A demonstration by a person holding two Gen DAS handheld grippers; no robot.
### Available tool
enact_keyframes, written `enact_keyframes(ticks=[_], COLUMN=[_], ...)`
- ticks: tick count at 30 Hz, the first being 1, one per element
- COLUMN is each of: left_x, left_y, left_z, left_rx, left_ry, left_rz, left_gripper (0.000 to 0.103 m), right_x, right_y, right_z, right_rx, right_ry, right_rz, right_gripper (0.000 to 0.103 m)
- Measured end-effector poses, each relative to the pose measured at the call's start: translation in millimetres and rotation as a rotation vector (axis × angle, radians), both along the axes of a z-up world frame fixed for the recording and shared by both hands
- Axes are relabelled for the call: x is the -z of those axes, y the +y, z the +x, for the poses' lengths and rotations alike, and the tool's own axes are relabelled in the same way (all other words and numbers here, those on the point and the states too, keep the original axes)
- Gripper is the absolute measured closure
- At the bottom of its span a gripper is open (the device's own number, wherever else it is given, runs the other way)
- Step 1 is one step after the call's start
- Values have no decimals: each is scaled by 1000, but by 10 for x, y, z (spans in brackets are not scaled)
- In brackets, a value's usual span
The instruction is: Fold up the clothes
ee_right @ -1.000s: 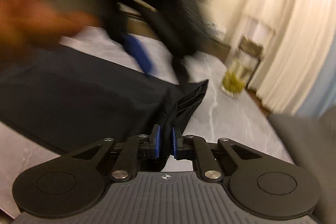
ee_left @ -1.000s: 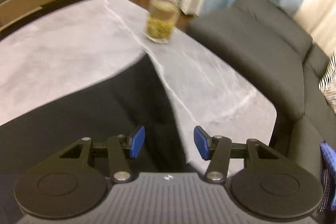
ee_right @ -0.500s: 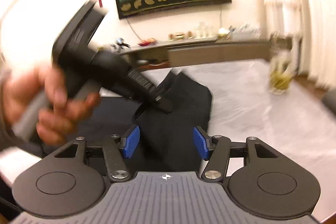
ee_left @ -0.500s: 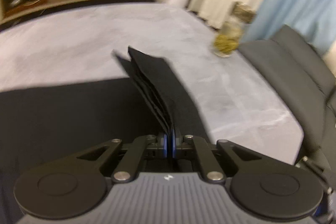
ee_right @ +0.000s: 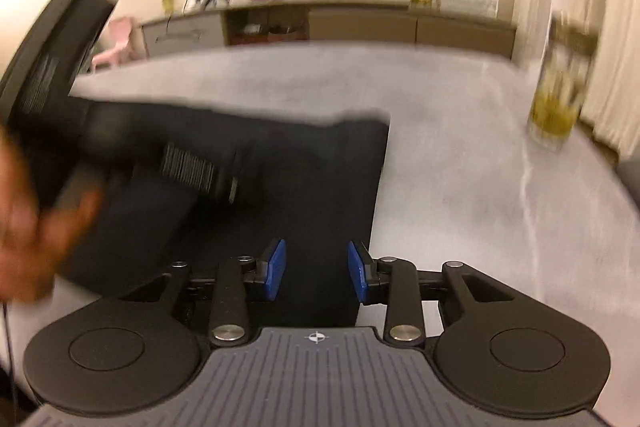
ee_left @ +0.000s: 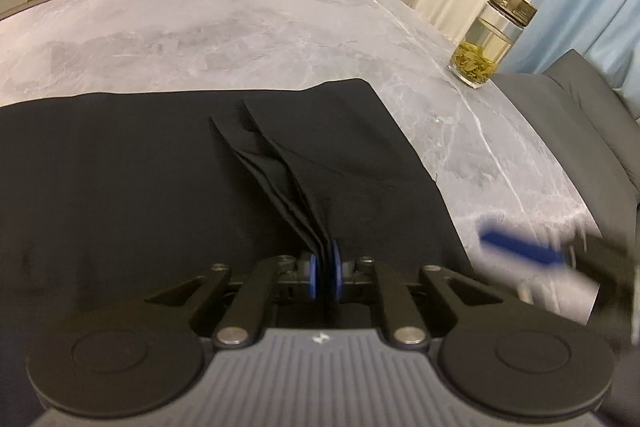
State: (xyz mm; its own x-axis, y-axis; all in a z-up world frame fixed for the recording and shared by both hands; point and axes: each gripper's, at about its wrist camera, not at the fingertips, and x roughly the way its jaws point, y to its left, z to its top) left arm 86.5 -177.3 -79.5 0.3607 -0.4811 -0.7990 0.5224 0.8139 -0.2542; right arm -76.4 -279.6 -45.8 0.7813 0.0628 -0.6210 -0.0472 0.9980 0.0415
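On the grey marble table (ee_left: 280, 27) a black garment (ee_left: 120, 187) lies spread. The left gripper (ee_left: 325, 277) pinches several folded layers of it, its jaws easing apart. The right gripper (ee_right: 316, 271) hovers at the cloth's edge, pads apart and closing on nothing. At two o'clock stands a glass jar (ee_left: 488, 39).
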Motion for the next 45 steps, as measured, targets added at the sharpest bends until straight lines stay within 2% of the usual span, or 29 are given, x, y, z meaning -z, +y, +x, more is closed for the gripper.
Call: enact_keyframes(ticks=[3,7,14,18,22,25,27,31,35,39,41,42,45], left_x=[4,7,27,33,27,-81,-145,-47,28,-147,-276,-311,-371], left_y=[6,19,87,106,127,264,411,507,597,961,1339,1547,2173], left_z=[-10,-11,7,11,-7,-138,-273,-358,-357,-396,-420,-410,-374], left_rx=[2,3,8,6,-8,-23,-8,-9,-32,-77,-124,-159,-277], left_ry=[-4,-3,8,13,17,-9,-43,-15,-9,-22,-42,-43,-40], left_rz=[0,-5,-38,-53,-59,-71,-83,-56,-41,-63,-101,-107,-104], left_gripper=[92,92,92,92,92,90,87,87,91,90,88,86,86], right_x=[32,283,152,311,243,295,176,-38,227,309,241,188,313], right_y=[-20,-99,-99,-14,30,36,-2,-35,-46,-88,-23,28,294], right_z=[471,891,200,-181,-372,-389,-376,-171,201,169,76,20,62], right_rx=[22,41,7,-16,4,-11,7,24,42,84,107,101,12], right_ry=[28,90,83,116,135,150,119,50,113,129,106,79,135], right_rz=[9,-29,24,-32,-59,-69,-62,-40,-42,-38,-55,-54,-54], right_gripper=[66,65,65,65,65,65,65,65,65,63,63,63,61])
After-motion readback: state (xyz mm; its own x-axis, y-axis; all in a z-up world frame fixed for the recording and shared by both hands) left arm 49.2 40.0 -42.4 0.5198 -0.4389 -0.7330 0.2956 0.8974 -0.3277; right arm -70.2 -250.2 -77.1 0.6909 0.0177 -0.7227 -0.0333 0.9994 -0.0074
